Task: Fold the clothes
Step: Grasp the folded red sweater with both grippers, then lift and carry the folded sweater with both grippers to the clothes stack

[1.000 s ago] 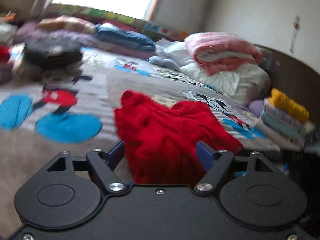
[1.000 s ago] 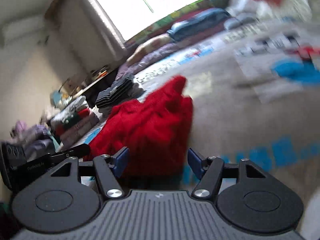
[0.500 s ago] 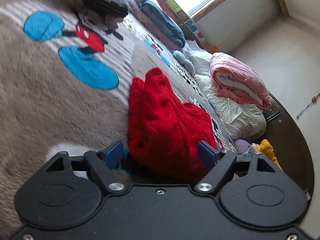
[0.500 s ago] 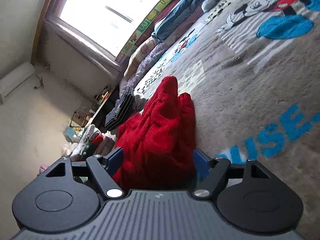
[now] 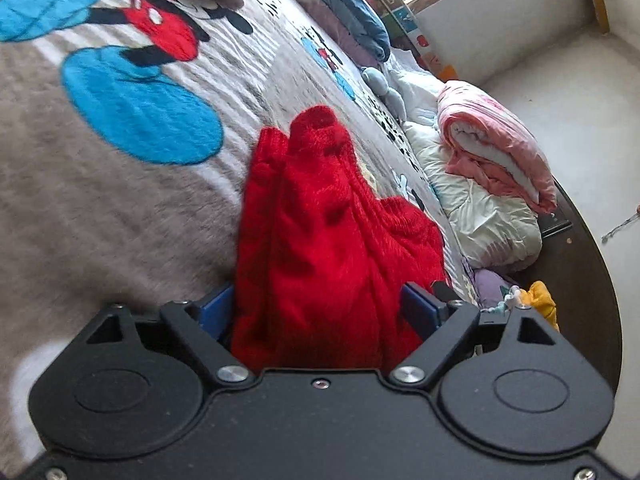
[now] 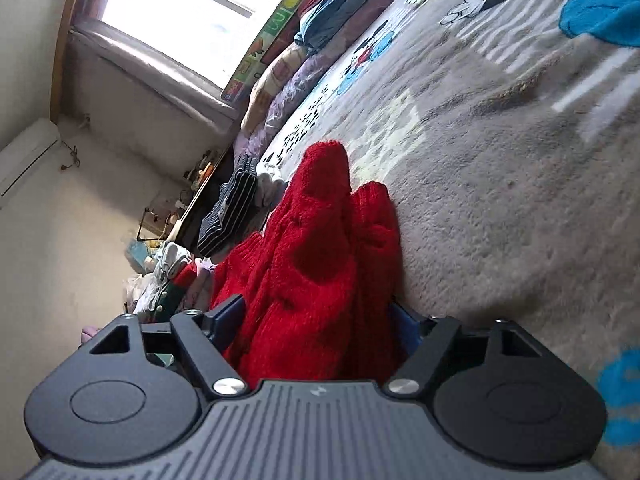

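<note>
- Daylight pours in from the window [image 6: 168, 12], blown out to near white in the right wrist view
- The grey blanket [image 6: 500, 208] is evenly lit, with a dark shadow beside the red sweater [image 6: 320, 264]
- Fisheye bends walls and bed edges hard toward the corners
- The sweater's knit [image 5: 328, 232] looks soft and slightly smeared; far piles are hazy
</note>
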A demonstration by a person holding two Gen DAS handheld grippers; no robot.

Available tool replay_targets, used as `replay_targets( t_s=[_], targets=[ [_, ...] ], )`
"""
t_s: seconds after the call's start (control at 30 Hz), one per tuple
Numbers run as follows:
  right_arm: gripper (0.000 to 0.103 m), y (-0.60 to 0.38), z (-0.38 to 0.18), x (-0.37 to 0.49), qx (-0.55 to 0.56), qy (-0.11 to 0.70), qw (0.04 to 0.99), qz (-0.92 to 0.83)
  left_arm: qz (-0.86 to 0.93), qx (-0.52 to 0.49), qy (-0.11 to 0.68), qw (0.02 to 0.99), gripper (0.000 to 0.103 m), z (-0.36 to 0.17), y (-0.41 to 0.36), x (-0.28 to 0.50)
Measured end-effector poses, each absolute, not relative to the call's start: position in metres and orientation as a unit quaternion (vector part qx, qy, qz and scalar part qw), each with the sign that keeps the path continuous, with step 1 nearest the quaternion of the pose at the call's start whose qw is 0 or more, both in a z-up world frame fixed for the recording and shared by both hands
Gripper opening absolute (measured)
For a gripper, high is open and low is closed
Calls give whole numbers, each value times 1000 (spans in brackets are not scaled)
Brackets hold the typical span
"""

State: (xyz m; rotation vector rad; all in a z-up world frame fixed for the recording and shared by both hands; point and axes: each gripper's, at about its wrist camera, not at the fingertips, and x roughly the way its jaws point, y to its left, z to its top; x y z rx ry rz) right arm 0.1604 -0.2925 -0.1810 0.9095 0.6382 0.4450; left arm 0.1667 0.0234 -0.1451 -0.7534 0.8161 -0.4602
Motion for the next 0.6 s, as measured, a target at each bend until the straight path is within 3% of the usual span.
replay_targets(
  t_s=[0.13, 0.33, 0.6],
  targets=[
    [66, -292, -184, 159, 429, 293, 828, 211, -210, -352, 386, 826, 82, -145, 16, 174],
    [55, -299, -186, 147, 484, 277, 804, 208, -211, -370, 386, 818, 59, -142, 14, 167],
    [54, -317, -161, 80, 536, 227, 785, 212, -260, -400, 375, 795, 58, -115, 8, 126]
  ],
)
